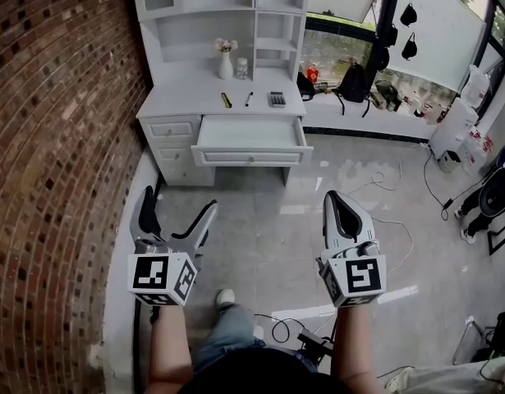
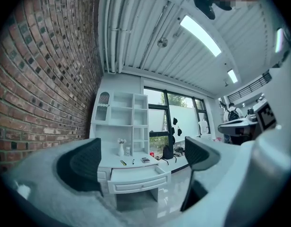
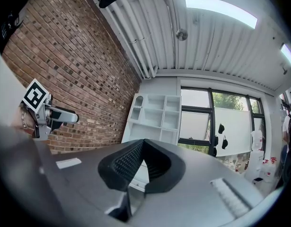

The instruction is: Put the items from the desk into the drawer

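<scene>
Your left gripper (image 1: 178, 210) hangs low with its jaws apart and empty. Your right gripper (image 1: 337, 205) is pressed closed on nothing. This is probably because you stand well apart from the desk (image 1: 186, 101). On it lie a yellow item (image 1: 226, 100), a pen (image 1: 249, 98) and a calculator (image 1: 276, 98), none yet in the open drawer (image 1: 249, 130) just below. A brick wall (image 1: 55, 138) is at your left, and a grey floor (image 1: 268, 212) lies between you and the desk.

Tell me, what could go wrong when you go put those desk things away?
The black cable by the feet could trip the person. The vase stands just behind the yellow item, so a reaching gripper might knock it. The right gripper has its jaws together and must open first.
</scene>
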`<action>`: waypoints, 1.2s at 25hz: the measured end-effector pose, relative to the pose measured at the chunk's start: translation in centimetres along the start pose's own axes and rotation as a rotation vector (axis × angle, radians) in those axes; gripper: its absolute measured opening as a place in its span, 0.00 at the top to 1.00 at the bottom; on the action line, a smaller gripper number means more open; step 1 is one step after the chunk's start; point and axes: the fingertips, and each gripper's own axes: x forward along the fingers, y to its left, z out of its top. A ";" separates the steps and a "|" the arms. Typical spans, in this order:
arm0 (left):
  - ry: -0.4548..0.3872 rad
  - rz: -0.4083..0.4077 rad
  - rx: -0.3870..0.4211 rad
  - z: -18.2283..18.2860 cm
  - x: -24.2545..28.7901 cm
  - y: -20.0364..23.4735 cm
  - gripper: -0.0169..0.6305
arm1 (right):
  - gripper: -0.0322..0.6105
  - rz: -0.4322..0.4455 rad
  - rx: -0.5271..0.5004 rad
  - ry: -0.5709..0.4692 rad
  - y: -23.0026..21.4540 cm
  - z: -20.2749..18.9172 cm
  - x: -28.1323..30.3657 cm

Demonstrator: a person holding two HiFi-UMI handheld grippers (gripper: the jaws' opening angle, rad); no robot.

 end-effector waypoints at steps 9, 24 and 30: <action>-0.021 -0.007 0.030 -0.5 3.7 1.4 0.23 | 0.95 -0.026 0.037 0.027 -1.4 -2.6 2.7; 0.005 0.080 -0.044 -4.7 22.0 11.6 0.28 | 0.95 -0.011 0.003 0.053 -5.8 -5.7 22.3; -0.001 0.064 -0.065 -4.7 30.3 16.2 0.28 | 0.95 -0.034 0.005 0.060 -7.6 -6.6 31.4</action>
